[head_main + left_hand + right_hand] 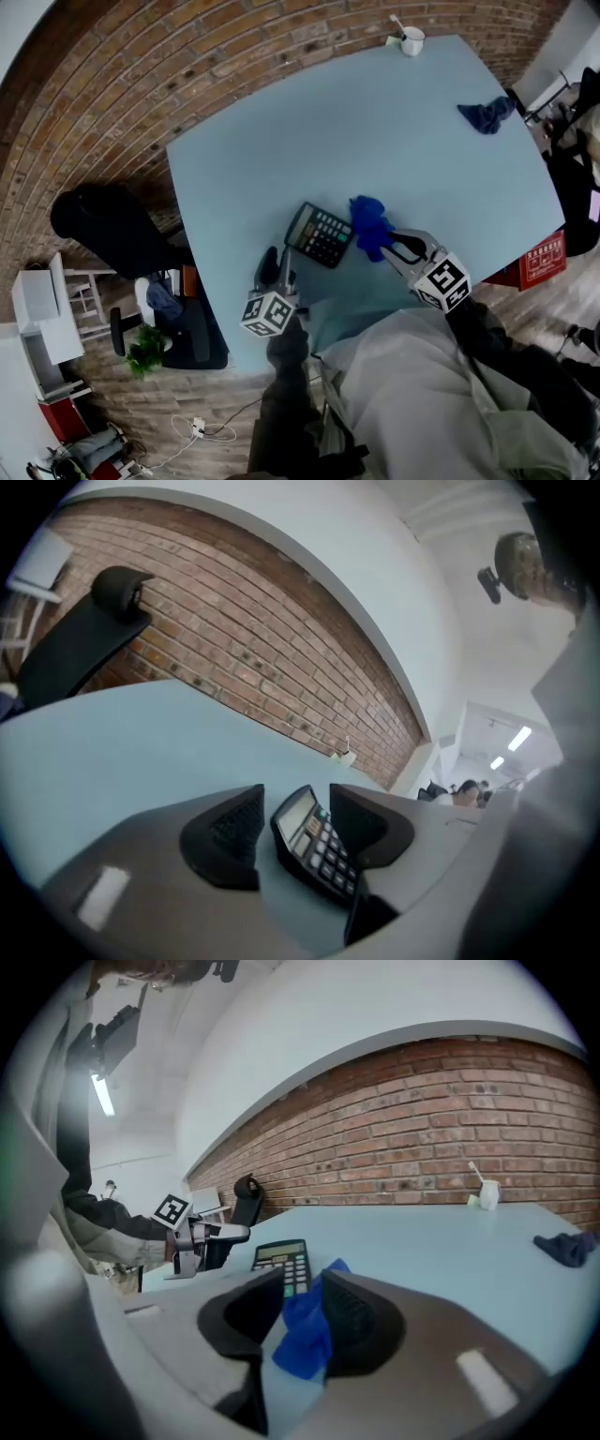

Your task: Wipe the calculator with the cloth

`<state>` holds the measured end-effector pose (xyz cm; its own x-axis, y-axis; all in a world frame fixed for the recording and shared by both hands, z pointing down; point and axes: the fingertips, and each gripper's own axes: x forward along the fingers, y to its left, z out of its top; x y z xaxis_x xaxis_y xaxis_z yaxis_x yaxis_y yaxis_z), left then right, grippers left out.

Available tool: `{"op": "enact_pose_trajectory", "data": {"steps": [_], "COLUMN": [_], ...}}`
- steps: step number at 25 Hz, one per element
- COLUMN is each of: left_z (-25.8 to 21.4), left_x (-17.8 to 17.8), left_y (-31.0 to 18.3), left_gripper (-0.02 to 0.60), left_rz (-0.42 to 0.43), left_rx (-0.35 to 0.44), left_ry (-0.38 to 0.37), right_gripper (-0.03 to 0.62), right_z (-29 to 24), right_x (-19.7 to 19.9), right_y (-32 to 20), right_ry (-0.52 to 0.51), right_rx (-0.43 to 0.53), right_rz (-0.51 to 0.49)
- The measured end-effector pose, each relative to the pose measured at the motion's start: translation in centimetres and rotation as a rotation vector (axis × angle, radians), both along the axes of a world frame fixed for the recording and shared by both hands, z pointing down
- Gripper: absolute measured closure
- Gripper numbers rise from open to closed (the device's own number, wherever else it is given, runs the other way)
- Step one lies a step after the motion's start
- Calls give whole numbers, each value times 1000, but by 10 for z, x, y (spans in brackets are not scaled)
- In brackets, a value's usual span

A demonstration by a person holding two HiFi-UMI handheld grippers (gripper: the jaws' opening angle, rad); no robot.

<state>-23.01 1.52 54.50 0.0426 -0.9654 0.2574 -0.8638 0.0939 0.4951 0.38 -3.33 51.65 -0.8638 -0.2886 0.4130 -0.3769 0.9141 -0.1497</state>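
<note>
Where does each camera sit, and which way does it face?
Head view: on the person's head, facing steeply down at the table; left gripper and right gripper show.
Left gripper view: on the left gripper, facing the calculator past its open jaws.
Right gripper view: on the right gripper, jaws holding the blue cloth, facing the calculator.
Shared: calculator, in all three.

The calculator is lying near the table's near edge, with the cloth just beside it on the right. A second cloth is lying by the right edge; a cup is standing at the far corner.
</note>
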Motion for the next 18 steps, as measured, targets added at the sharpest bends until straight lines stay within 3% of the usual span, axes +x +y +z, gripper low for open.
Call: {"op": "enact_pose_trajectory", "data": {"steps": [3, 8, 9, 12, 16, 18], "left_z": [3, 34, 39, 45, 42, 37], "left_x": [-9, 21, 28, 40, 44, 39], "left_y": [-42, -79, -80, -79, -82, -82], "left_gripper": [307, 293, 302, 413, 430, 445], "left_rz": [101, 333, 365, 415, 420, 387], "left_rx": [-36, -145, -160, -173, -150, -132], "left_ry": [-124, -247, -277, -355, -340, -258], "right_gripper": [369, 333, 333, 333, 333, 333], "right_z": [13, 35, 38, 51, 80, 93], "right_x": [-3, -20, -24, -37, -49, -53], "right_y": [-14, -15, -14, -12, -2, 0], "right_ry": [47, 130, 138, 150, 278, 360], "right_rx": [-10, -48, -49, -70, -38, 41], "right_rz": [34, -31, -45, -76, -161, -196]}}
